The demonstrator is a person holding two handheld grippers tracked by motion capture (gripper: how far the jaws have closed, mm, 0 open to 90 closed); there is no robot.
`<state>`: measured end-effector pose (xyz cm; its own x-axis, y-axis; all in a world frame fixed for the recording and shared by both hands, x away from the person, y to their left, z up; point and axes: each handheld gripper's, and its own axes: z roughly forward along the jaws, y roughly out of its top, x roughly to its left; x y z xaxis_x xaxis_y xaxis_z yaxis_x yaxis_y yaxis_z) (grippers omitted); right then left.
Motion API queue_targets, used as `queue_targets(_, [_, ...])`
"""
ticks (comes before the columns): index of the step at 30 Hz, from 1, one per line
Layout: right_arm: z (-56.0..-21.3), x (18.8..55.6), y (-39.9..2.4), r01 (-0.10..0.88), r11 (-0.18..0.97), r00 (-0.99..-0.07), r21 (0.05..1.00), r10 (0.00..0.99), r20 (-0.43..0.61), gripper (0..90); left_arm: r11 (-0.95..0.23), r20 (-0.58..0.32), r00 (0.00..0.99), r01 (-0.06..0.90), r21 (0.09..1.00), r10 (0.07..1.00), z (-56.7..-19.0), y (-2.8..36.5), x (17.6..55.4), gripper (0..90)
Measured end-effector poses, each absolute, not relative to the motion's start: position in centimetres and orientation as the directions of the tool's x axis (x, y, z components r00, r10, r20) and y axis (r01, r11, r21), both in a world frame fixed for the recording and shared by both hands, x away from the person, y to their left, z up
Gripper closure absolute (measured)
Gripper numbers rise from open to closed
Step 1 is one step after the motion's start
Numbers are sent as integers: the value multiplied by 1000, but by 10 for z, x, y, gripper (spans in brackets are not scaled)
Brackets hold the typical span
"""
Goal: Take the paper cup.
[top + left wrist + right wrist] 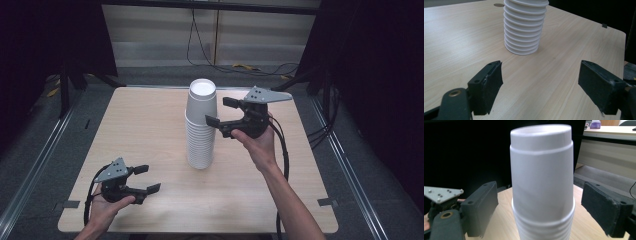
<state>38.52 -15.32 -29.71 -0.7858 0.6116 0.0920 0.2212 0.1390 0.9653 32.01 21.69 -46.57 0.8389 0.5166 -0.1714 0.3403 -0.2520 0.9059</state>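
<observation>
Black fingers (482, 207) of the right gripper (220, 111) stand open around the top cup (541, 170), not touching; left gripper (147, 179) open on the worktop (150, 125), well apart from the stack (201, 135).

The gripper (540, 82), jaws apart, faces a white cup stack (524, 27) on the table (461, 37).

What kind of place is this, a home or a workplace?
Probably a lab or test room, not a home. A bare wooden table stands between dark curtains, loose cables lie on the floor behind it, and metal rails run along the floor beside it.
</observation>
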Motion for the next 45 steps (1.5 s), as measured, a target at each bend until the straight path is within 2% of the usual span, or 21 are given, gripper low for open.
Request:
queue_targets(8, [-280,397,-139,198,155,-800,968,596,68,135,-275,-148,849,323,905,508,-464,215,316,194])
queue_targets(24, [-277,424,-124,270,224,-820,936,564,102,138,-285,-147,855,320,903,497,-465,214,317,193])
queue_targets(33, [-272,428,-116,283,286,-822,915,564,78,141,-292,-149,854,327,899,499,-467,213,318,193])
queue_targets(38, [-267,429,-112,282,321,-822,904,567,55,155,-293,-148,855,326,899,497,-467,212,318,193])
queue_targets(40, [-262,427,-111,264,332,-816,905,578,26,200,-291,-154,854,331,898,497,-467,212,318,193])
queue_targets(45, [-260,429,-111,281,360,-820,890,571,28,196,-306,-137,858,320,897,496,-467,213,319,193])
